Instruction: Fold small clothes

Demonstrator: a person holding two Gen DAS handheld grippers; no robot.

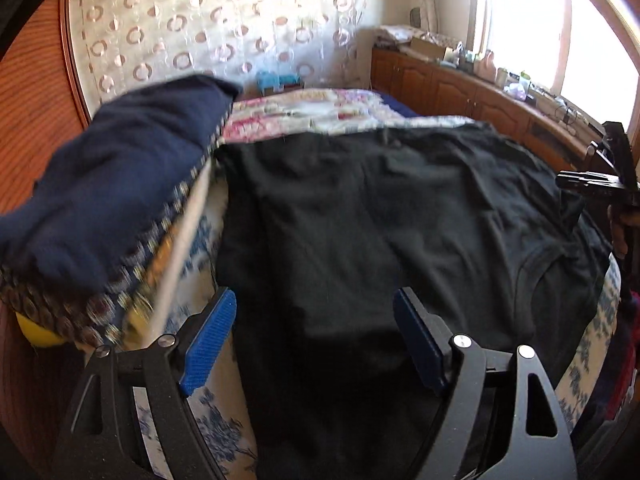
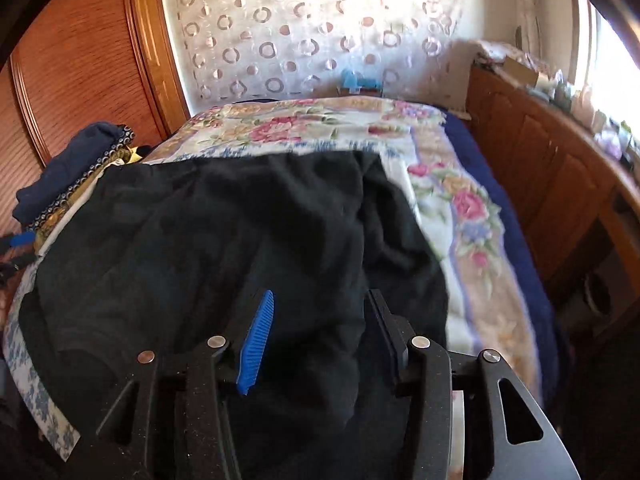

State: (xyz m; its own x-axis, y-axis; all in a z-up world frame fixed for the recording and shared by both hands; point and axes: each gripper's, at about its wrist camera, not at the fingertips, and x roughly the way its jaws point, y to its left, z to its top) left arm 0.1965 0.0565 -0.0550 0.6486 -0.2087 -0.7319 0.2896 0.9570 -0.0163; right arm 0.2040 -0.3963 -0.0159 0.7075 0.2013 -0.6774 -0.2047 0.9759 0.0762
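Observation:
A black T-shirt (image 1: 380, 216) lies spread on the bed, its collar at the near right in the left wrist view; it also fills the middle of the right wrist view (image 2: 224, 240). My left gripper (image 1: 316, 300) is open, with blue pads (image 1: 208, 344), and hovers over the shirt's near edge. My right gripper (image 2: 320, 300) is open above the shirt's near right part, empty. The right gripper also shows at the far right of the left wrist view (image 1: 600, 180).
A stack of folded clothes topped by a navy one (image 1: 112, 200) sits at the bed's left edge (image 2: 68, 172). The floral bedspread (image 2: 460, 216) extends beyond the shirt. Wooden cabinets (image 2: 552, 168) run along the right, a wooden wardrobe (image 2: 80, 60) on the left.

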